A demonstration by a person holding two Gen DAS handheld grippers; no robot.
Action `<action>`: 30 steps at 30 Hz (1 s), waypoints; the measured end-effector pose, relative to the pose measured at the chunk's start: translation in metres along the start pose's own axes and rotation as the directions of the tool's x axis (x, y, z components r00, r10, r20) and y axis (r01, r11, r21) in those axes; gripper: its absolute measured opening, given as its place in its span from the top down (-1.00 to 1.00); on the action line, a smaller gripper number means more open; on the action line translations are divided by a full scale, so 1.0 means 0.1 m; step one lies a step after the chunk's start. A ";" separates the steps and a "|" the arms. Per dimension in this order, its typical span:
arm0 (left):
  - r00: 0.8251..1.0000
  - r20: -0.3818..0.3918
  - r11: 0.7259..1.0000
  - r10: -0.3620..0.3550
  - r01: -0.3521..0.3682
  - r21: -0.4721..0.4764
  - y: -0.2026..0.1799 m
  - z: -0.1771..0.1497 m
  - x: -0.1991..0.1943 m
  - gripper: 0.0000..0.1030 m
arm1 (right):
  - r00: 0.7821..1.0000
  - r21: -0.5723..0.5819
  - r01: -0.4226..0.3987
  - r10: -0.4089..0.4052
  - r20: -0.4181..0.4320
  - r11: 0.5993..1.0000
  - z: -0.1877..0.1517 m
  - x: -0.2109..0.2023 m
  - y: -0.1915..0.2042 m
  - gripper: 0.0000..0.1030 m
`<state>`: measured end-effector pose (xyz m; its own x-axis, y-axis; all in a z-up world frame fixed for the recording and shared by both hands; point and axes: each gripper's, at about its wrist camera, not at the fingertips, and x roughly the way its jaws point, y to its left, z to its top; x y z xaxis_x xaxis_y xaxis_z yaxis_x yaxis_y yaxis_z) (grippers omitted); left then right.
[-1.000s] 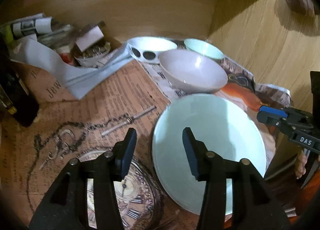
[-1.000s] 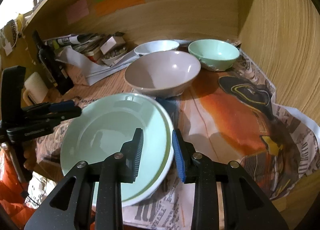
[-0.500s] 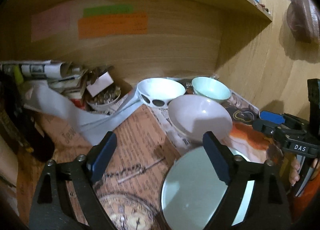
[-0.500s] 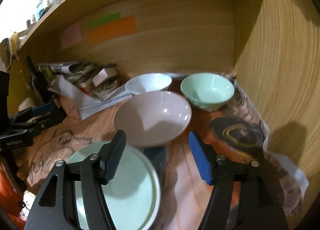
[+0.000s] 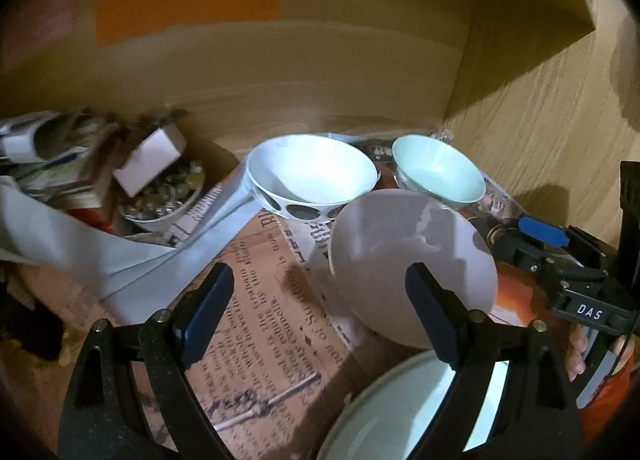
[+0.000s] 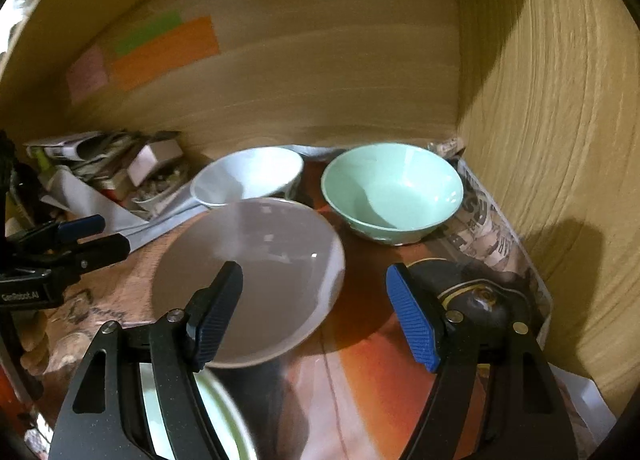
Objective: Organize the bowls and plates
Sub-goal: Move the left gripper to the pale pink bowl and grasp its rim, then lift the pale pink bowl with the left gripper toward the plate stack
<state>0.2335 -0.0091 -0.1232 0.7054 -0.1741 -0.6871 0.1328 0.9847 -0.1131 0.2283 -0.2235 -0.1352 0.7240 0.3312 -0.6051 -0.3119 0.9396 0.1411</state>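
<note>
Left wrist view showed a wooden shelf [image 5: 360, 72] lined with newspaper [image 5: 260, 300], largest to smallest from there. Pale green plate [image 5: 384, 416] lay at the bottom edge, partly behind the left gripper [image 5: 316, 314]. Grey bowl [image 5: 400, 260] sat just beyond the plate, on the paper. White bowl [image 5: 312, 176] with dark oval spots stood behind it, mint bowl [image 5: 438, 172] beside that, near the right wall. Clutter pile [image 5: 100, 172] with a small dish of bits sat at back left.

Left gripper: jaws spread wide, just been opening, nothing between the pads; its right finger overlapped the plate in view. Right gripper [image 5: 544, 244] showed at the right edge, a hand behind it.

Right wrist view: right gripper [image 6: 314, 318] jaws also apart, just been opening, nothing pinched; grey bowl [image 6: 256, 260] lay past its left finger, mint bowl [image 6: 392, 188] further back right, white bowl [image 6: 248, 176] back left, plate [image 6: 216, 420] rim low left. Left gripper [image 6: 76, 236] at the left edge.
</note>
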 end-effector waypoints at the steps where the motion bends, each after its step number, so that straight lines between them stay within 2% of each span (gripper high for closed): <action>1: 1.000 -0.013 1.000 -0.007 0.007 -0.002 0.00 0.01 0.06 -0.66 | 1.000 0.004 -0.001 0.001 -0.006 1.000 0.00 0.04 -0.02 -0.39; 6: 0.997 -0.072 1.000 -0.007 0.009 0.015 -0.02 0.05 0.33 -0.48 | 0.999 0.010 -0.002 0.002 -0.039 1.000 0.00 0.20 -0.07 -0.39; 9: 0.994 -0.113 1.000 -0.004 0.007 0.023 -0.04 0.05 0.48 -0.29 | 0.998 0.010 -0.014 0.014 -0.065 1.000 -0.02 0.29 -0.09 -0.37; 11: 0.990 -0.139 1.000 -0.012 0.015 0.019 -0.03 0.04 0.55 -0.14 | 0.997 0.010 -0.020 0.021 -0.075 1.000 -0.04 0.34 -0.09 -0.24; 13: 0.987 -0.162 1.000 -0.021 0.023 0.011 -0.01 0.02 0.61 -0.04 | 0.995 0.008 -0.027 0.028 -0.093 1.000 -0.05 0.39 -0.10 0.00; 15: 0.984 -0.175 0.999 -0.032 0.033 0.001 0.02 0.01 0.65 0.05 | 0.992 0.024 -0.044 0.047 -0.117 0.999 -0.08 0.45 -0.12 0.13; 17: 0.980 -0.190 0.998 -0.058 0.056 -0.020 0.05 0.00 0.68 0.25 | 0.989 0.045 -0.055 0.060 -0.133 0.998 -0.09 0.49 -0.15 0.29; 18: 0.979 -0.194 0.998 -0.068 0.064 -0.026 0.06 0.00 0.70 0.28 | 0.988 0.052 -0.063 0.070 -0.140 0.997 -0.10 0.51 -0.16 0.38; 23: 0.973 -0.198 0.993 -0.118 0.113 -0.036 0.08 -0.02 0.69 0.56 | 0.982 0.072 -0.112 0.121 -0.147 0.991 -0.11 0.55 -0.17 0.58; 25: 0.972 -0.200 0.993 -0.122 0.121 -0.018 0.03 -0.03 0.70 0.70 | 0.982 0.064 -0.112 0.120 -0.143 0.992 -0.11 0.56 -0.13 0.59; 30: 0.975 -0.202 0.995 -0.095 0.099 0.011 -0.04 -0.02 0.71 0.73 | 0.983 0.068 -0.110 0.118 -0.141 0.992 -0.11 0.55 -0.14 0.60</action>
<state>0.2817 -0.0251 -0.1736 0.5346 -0.2610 -0.8038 0.2099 0.9623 -0.1729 0.2654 -0.2192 -0.1788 0.5879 0.4247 -0.6885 -0.3471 0.9012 0.2595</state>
